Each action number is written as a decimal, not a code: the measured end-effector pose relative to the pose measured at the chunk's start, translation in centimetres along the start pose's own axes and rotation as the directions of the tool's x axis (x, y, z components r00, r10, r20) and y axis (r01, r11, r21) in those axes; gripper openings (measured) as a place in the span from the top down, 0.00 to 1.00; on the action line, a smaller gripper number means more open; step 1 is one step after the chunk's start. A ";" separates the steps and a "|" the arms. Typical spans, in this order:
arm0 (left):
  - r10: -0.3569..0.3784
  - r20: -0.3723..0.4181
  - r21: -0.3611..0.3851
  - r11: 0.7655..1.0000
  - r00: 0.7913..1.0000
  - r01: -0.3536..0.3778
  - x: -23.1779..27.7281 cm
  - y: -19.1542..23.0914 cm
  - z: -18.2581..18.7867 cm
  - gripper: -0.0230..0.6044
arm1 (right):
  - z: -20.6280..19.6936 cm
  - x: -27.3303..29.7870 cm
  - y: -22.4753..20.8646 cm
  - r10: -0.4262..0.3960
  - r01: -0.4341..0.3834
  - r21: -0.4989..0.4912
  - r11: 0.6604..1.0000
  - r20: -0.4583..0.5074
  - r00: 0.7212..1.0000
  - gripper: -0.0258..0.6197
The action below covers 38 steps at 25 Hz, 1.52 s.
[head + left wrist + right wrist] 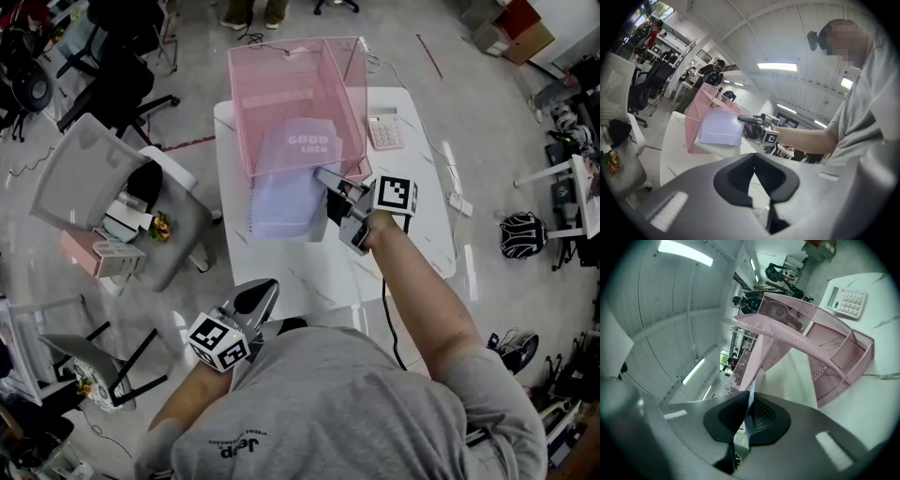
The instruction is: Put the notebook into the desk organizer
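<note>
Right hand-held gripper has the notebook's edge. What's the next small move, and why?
Probably slide the notebook a little further forward into the desk organizer. The right hand-held gripper is clamped on its edge, and roughly half the notebook sticks out of the open side.

Head view looking steeply down on tabletop (281,272). Left gripper view sitting low by near edge, facing across toward desk organizer (693,133). Right gripper view looking into it from close. All three sharing it.
</note>
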<state>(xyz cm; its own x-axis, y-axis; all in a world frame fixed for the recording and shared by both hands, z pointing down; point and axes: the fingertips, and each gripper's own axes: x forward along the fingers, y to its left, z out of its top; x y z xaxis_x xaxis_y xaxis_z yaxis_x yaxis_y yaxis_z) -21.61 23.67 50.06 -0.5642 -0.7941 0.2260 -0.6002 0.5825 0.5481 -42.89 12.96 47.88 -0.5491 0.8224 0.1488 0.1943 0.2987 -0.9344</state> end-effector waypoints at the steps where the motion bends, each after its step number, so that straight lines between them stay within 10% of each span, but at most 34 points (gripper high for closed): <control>1: 0.002 0.000 -0.002 1.000 1.000 -0.002 0.0 0.1 0.0 0.87 | 0.2 0.2 -0.2 -0.012 0.012 0.011 1.000 0.004 1.000 0.96; 19: 0.067 -0.057 -0.042 0.997 0.996 -0.069 1.5 7.7 0.2 0.86 | -0.8 -1.3 -0.9 -0.102 0.102 0.033 0.994 -0.014 0.995 0.95; 24: 0.029 -0.130 -0.230 0.972 0.991 -0.058 5.4 13.0 0.1 0.34 | -0.7 -1.6 -0.8 -0.113 0.113 0.030 0.993 -0.020 0.993 0.95; 26: -0.023 -0.154 -0.291 0.956 0.988 -0.023 7.0 13.7 -0.1 0.32 | -0.6 -1.6 -0.5 -0.101 0.102 0.021 0.995 -0.023 0.995 0.95; 33: -0.217 -0.087 -0.411 0.897 0.972 0.164 8.4 9.5 1.2 0.74 | 0.1 -2.2 0.0 -0.105 0.105 0.008 0.994 -0.008 0.994 0.95; 38: -0.218 0.053 -0.474 0.853 0.975 0.216 8.0 8.3 4.1 0.82 | 1.0 -4.5 1.0 -0.125 0.125 -0.035 0.992 0.009 0.992 0.79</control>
<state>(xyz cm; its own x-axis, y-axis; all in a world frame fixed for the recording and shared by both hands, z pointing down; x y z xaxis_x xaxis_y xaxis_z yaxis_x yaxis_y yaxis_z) -33.41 22.82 53.09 -0.4495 -0.8914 0.0582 -0.3653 0.2428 0.8987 -41.06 9.04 45.95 -0.5761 0.7744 0.2614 0.1522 0.4159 -0.8966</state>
